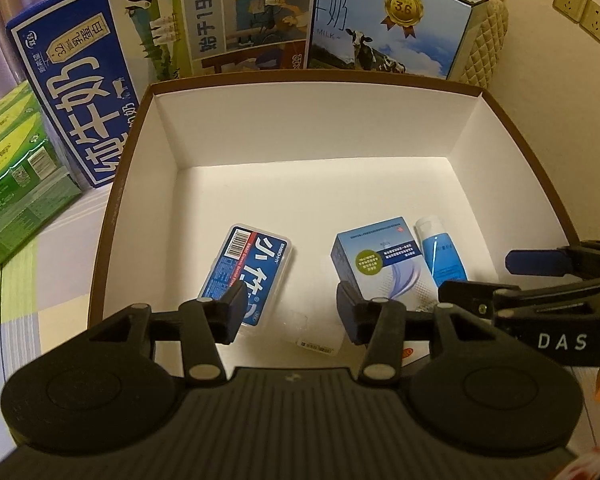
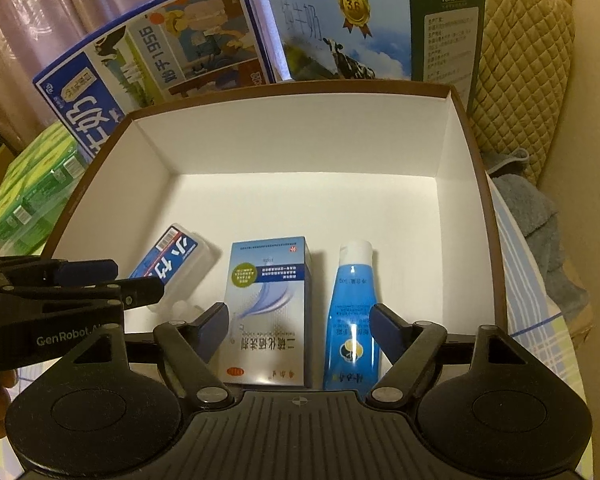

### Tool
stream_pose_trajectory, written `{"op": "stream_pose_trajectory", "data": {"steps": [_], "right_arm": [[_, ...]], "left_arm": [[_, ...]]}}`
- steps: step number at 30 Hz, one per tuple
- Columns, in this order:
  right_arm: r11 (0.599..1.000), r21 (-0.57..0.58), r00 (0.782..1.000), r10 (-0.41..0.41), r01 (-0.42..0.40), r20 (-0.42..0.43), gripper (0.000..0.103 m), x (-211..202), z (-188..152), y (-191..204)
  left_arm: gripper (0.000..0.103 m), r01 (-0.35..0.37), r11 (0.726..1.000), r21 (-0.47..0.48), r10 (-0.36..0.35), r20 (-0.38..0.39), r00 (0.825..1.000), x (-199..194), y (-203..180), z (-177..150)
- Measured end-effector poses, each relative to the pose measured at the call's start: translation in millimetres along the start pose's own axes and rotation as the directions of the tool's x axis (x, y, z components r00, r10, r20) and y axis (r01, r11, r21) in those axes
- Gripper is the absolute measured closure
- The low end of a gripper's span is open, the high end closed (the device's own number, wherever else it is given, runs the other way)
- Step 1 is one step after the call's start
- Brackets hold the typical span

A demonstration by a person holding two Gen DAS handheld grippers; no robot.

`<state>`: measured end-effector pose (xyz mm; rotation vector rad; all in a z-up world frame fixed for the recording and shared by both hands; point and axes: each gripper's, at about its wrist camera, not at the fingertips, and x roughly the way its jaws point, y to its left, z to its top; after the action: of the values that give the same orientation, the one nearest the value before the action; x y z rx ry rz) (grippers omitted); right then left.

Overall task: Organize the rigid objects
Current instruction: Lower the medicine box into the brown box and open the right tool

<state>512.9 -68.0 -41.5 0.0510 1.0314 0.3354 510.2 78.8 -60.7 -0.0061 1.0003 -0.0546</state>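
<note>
A brown-rimmed open box (image 1: 138, 120) (image 2: 496, 216) with a white inside holds three items near its front. A clear plastic case with a blue label (image 1: 249, 268) (image 2: 172, 260) lies at the left. A blue and white carton (image 1: 380, 258) (image 2: 268, 304) lies in the middle. A blue tube with a white cap (image 1: 440, 250) (image 2: 352, 312) lies at the right. My left gripper (image 1: 290, 304) is open and empty above the box front, between case and carton. My right gripper (image 2: 300, 330) is open and empty above the carton and tube; it also shows at the right of the left wrist view (image 1: 488, 276).
Large milk cartons (image 1: 100, 72) (image 2: 364, 28) stand behind the box. A green pack (image 1: 16, 168) (image 2: 32, 188) lies at the left. A quilted cushion (image 2: 528, 64) and a grey cloth (image 2: 540, 216) are at the right. A small clear wrapper (image 1: 316, 336) lies in the box front.
</note>
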Motion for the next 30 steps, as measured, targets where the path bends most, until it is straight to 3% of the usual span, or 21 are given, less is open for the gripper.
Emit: {"op": "stream_pose_trajectory", "data": {"steps": [16, 23, 30], "right_arm": [[0.998, -0.031, 0.995, 0.060, -0.058, 0.078, 0.029, -49, -17, -6], [0.990, -0.043, 0.975, 0.139, -0.133, 0.172, 0.029, -88, -41, -13], [0.982, -0.095, 0.968, 0.177, -0.162, 0.179, 0.029, -110, -67, -13]], "left_arm": [[0.058, -0.014, 0.999, -0.048, 0.016, 0.051, 0.999, -48, -4, -19], [0.058, -0.047, 0.995, -0.089, 0.057, 0.114, 0.992, -94, -4, -47], [0.058, -0.081, 0.982, -0.170, 0.108, 0.155, 0.982, -135, -10, -81]]}}
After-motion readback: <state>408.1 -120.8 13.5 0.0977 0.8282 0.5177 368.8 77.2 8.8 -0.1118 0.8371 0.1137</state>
